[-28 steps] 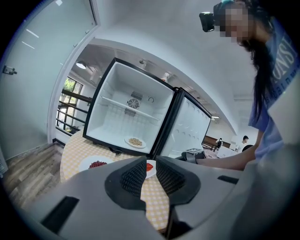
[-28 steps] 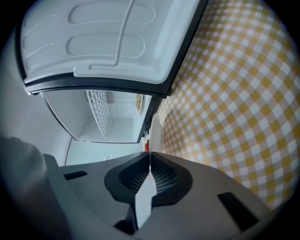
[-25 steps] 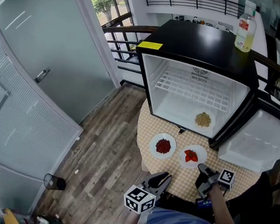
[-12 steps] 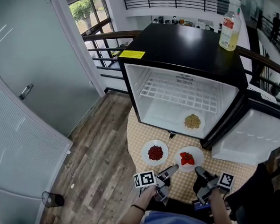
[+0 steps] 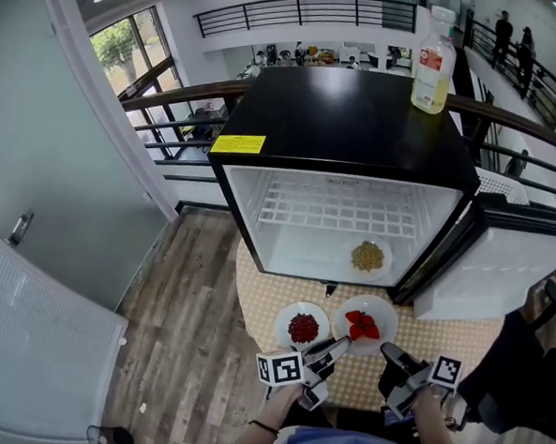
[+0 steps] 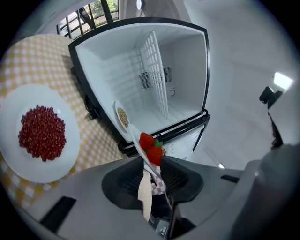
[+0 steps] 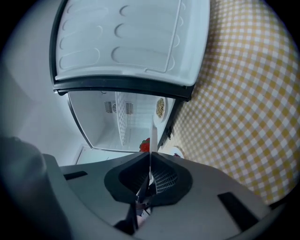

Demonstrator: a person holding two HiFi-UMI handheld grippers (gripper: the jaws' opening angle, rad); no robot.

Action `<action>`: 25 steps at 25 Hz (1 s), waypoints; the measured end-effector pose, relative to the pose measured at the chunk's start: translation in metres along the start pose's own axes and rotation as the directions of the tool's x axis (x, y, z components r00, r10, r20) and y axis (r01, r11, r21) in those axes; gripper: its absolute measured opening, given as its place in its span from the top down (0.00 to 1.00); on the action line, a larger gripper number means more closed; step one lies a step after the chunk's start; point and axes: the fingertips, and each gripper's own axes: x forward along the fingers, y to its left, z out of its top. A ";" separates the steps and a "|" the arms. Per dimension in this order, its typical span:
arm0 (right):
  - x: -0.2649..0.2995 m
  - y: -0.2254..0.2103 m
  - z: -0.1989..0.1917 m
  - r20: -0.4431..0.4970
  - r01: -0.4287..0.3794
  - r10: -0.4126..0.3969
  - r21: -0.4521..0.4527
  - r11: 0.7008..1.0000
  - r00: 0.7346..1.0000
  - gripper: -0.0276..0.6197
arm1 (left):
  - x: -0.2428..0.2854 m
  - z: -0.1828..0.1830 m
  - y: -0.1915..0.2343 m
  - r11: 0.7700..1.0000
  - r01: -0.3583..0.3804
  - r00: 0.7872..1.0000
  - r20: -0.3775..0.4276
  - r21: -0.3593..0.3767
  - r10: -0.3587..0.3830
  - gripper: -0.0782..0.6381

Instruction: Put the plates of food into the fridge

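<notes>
The white plate of strawberries (image 5: 364, 325) sits at the front of the checked table (image 5: 260, 302), beside a plate of red beans (image 5: 302, 327). A third plate, of grains (image 5: 366, 256), lies on the floor of the open fridge (image 5: 347, 118). My left gripper (image 5: 325, 352) reaches the strawberry plate's near-left rim. In the left gripper view the jaws of the left gripper (image 6: 151, 161) are closing with that rim (image 6: 140, 140) between them, a gap still showing. My right gripper (image 5: 392, 358) is shut on the near-right rim, seen edge-on (image 7: 151, 136) between the jaws.
The fridge door (image 5: 493, 278) hangs open to the right, close to the right gripper. A yellow bottle (image 5: 433, 61) stands on the fridge top. A wire shelf (image 5: 338, 208) spans the upper fridge. Wooden floor and a small black bin (image 5: 108, 439) lie to the left.
My left gripper has come up from the table's front edge to the strawberry plate, and its jaws have spread around the rim. The right gripper has stayed shut at the plate.
</notes>
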 end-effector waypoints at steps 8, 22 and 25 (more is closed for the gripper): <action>0.028 0.062 -0.017 0.007 -0.105 0.106 -0.064 0.992 0.994 0.92 | -0.034 0.057 -0.041 0.994 0.060 0.998 0.015 0.089 -0.062 0.73; 0.118 0.172 0.006 0.093 -0.303 0.321 -0.173 0.937 0.942 0.92 | -0.046 0.208 -0.091 0.905 0.061 0.996 0.040 0.420 -0.085 0.73; 0.137 0.185 0.016 0.110 -0.304 0.328 -0.193 0.933 0.938 0.92 | -0.042 0.232 -0.088 0.897 0.046 0.996 0.050 0.441 -0.076 0.73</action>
